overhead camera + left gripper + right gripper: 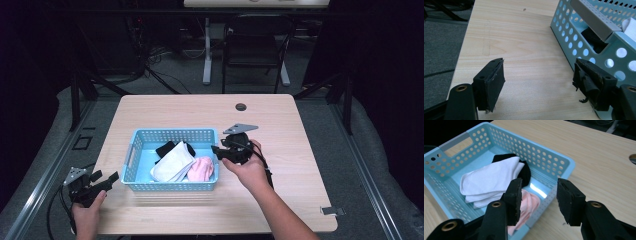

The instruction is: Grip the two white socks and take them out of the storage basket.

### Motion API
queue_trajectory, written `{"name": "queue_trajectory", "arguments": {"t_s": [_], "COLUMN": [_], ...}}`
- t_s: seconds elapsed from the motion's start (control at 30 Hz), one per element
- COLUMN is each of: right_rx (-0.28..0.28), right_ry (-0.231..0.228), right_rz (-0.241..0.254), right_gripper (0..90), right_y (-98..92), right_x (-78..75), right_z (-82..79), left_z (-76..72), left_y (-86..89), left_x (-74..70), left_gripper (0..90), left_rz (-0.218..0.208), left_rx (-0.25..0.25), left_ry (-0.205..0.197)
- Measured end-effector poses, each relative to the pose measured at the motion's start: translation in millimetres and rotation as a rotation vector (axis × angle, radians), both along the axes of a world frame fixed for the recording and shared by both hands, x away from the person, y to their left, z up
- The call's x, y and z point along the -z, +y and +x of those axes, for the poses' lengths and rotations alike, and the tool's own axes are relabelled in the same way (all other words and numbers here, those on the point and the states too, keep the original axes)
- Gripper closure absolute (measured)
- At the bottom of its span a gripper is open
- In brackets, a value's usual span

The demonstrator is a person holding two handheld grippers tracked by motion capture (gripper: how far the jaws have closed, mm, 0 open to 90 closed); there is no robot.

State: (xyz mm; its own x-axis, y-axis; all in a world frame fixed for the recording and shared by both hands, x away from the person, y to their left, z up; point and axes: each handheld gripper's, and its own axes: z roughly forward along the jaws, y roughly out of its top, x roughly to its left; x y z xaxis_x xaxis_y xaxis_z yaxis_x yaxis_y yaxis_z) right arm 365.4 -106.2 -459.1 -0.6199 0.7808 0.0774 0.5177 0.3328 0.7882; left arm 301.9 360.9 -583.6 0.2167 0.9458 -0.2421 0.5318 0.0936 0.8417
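Basket (134,150) sat mid-tabletop (280,200), holding three folded cloths: one white (172,162), one pink (201,169), one black (167,148). No loose cloth lay outside; loading looked done. Your right gripper (218,152) hung at basket's right rim, jaws apart, empty. Your left gripper (106,181) waited left of basket, wide, empty.

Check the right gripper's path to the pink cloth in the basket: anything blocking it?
Only the blue basket wall. The right gripper hangs open and empty over the basket's near wall, and the pink cloth lies just inside, below the gripper. The white cloth lies beside the pink one, not over it.
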Motion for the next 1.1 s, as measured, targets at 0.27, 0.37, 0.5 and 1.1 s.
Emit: {"name": "queue_trajectory", "arguments": {"t_s": [0.27, 0.37, 0.5, 1.1], "right_rx": [-0.068, -0.086, -0.096, -0.113], "right_ry": [0.015, 0.036, 0.070, 0.177], "right_rz": [-0.042, -0.048, -0.041, -0.055], "right_gripper": [53.4, 54.2, 55.6, 63.0], "right_y": [32.8, 45.3, 55.0, 92.1], "right_x": [0.2, 1.7, 6.2, 34.0], "right_z": [12.0, 18.2, 22.7, 48.4], "left_z": [0.0, 0.3, 0.4, 0.9], "left_y": [0.5, 0.4, 0.5, 0.5], "left_x": [-0.2, 0.4, 0.4, 0.1], "left_gripper": [25.0, 25.0, 25.0, 25.0], "left_rz": [-0.003, -0.009, -0.009, -0.007], "left_rx": [0.000, -0.003, -0.003, 0.001], "left_ry": [-0.002, -0.007, -0.007, -0.001]}}
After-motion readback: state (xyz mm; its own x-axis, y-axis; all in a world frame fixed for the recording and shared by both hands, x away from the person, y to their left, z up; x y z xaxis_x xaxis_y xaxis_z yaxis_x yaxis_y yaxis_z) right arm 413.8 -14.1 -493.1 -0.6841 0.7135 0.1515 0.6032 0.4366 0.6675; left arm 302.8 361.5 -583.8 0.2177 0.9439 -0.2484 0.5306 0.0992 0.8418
